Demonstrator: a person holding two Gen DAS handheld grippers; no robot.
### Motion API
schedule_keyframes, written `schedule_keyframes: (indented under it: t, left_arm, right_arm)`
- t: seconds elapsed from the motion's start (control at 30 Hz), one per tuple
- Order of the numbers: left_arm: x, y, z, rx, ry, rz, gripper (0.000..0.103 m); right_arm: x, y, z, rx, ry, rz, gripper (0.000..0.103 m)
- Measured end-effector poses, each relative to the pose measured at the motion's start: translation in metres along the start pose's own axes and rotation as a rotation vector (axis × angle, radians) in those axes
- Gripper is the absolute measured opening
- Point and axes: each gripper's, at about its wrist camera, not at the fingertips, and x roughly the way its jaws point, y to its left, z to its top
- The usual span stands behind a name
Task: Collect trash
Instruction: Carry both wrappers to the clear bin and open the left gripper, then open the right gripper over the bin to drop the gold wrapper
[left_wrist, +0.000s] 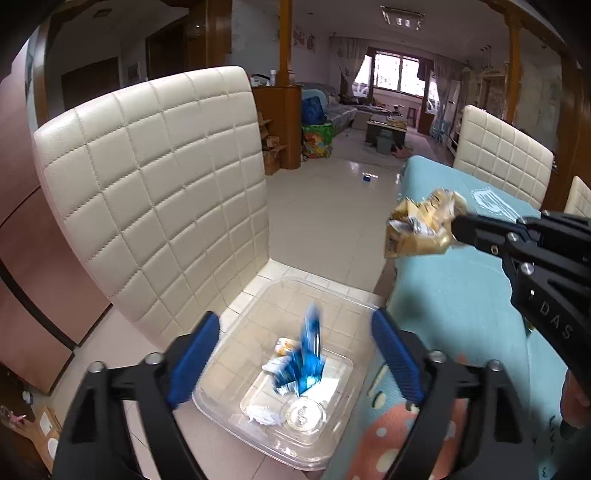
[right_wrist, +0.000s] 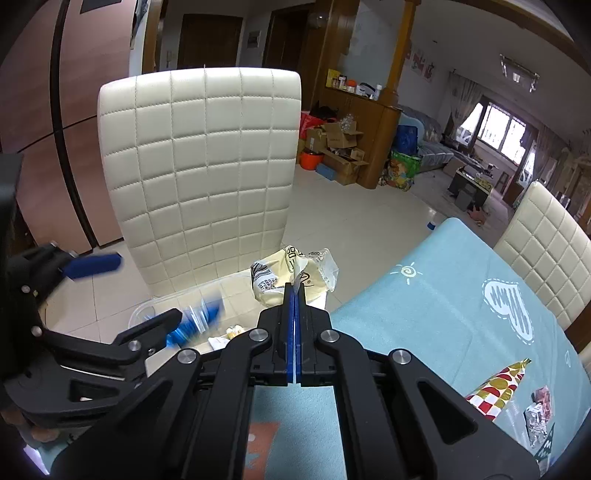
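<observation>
Left hand-held gripper (left_wrist: 295, 363): I am holding it with blue pads spread wide, nothing between them, above a clear plastic bin (left_wrist: 236, 417) that is sitting on the seat of a cream quilted chair (left_wrist: 155, 192).

Blue wrapper (left_wrist: 308, 363): it is blurred inside the bin's opening; whether it is touching the bottom I cannot tell. White scraps and a round clear lid are lying beneath it.

Right hand-held gripper (right_wrist: 294, 291): I am keeping it clamped on a crumpled yellow wrapper (right_wrist: 286, 280), just past the tabletop (right_wrist: 424, 317) edge, beside the bin.

Clearance: the chair back is rising right behind the bin; open floor is lying beyond.

Hidden: my arms are cutting off the bin's near rim.
</observation>
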Motion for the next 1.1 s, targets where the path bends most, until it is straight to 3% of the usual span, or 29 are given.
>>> schedule_keyframes:
  t: [0.3, 0.73, 0.93, 0.97, 1.03, 1.07, 1.1]
  left_arm:
    - [-0.004, 0.008, -0.009, -0.008, 0.016, 0.067, 0.084]
    - [-0.023, 0.024, -0.015, -0.056, 0.022, 0.052, 0.084]
    - [-0.036, 0.018, -0.015, -0.047, -0.001, 0.046, 0.084]
    - [-0.038, 0.018, -0.015, -0.049, -0.003, 0.042, 0.084]
    - [-0.040, 0.016, -0.016, -0.050, -0.005, 0.038, 0.084]
    - [-0.041, 0.015, -0.016, -0.048, -0.005, 0.038, 0.084]
    - [-0.042, 0.015, -0.017, -0.047, -0.006, 0.038, 0.084]
  right_arm:
    - [0.012, 0.010, -0.004, -0.008, 0.032, 0.042, 0.001]
    - [-0.001, 0.008, -0.012, -0.003, 0.008, 0.030, 0.005]
    - [-0.022, 0.006, -0.019, 0.011, -0.019, 0.078, 0.007]
    - [-0.024, 0.004, -0.020, 0.021, -0.020, 0.087, 0.013]
    - [-0.029, 0.003, -0.022, 0.025, -0.031, 0.078, 0.062]
    - [-0.035, 0.003, -0.023, 0.020, -0.079, 0.061, 0.100]
    - [-0.039, 0.004, -0.023, 0.010, -0.101, 0.041, 0.098]
